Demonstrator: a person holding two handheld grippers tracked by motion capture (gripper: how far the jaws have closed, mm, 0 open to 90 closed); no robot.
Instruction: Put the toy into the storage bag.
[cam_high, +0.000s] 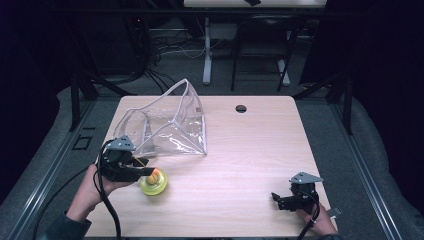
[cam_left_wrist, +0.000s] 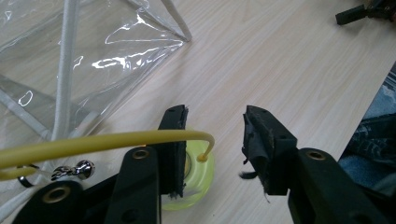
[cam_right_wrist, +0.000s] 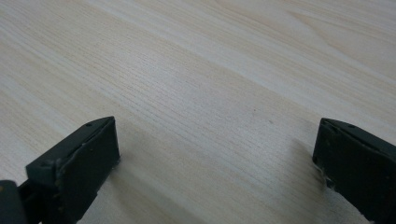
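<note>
1. Two hand-held grippers sit over a pale wood-grain counter (cam_high: 250, 150), each held in a person's hand.
2. A clear plastic bag (cam_high: 167, 122) with white piping along its edges stands on the counter. It is glossy and creased, with one pointed corner raised at the far side.
3. Just in front of the bag, toward the person, lies a small round yellow-green disc (cam_high: 153, 184), translucent, with an orange spot on top. It lies flat on the counter.
4. A thin yellow tube (cam_left_wrist: 107, 141) arches from the left hand-held gripper's side across to the disc, its far end bending down onto it.
5. The left hand-held gripper (cam_high: 145, 171) is at the disc. Its black jaws stand partly apart, with one jaw against the disc and nothing clamped between them.
6. The right hand-held gripper (cam_high: 276, 198) rests well away from the bag, near the counter's front corner. Its jaws are spread wide over bare wood.
</note>
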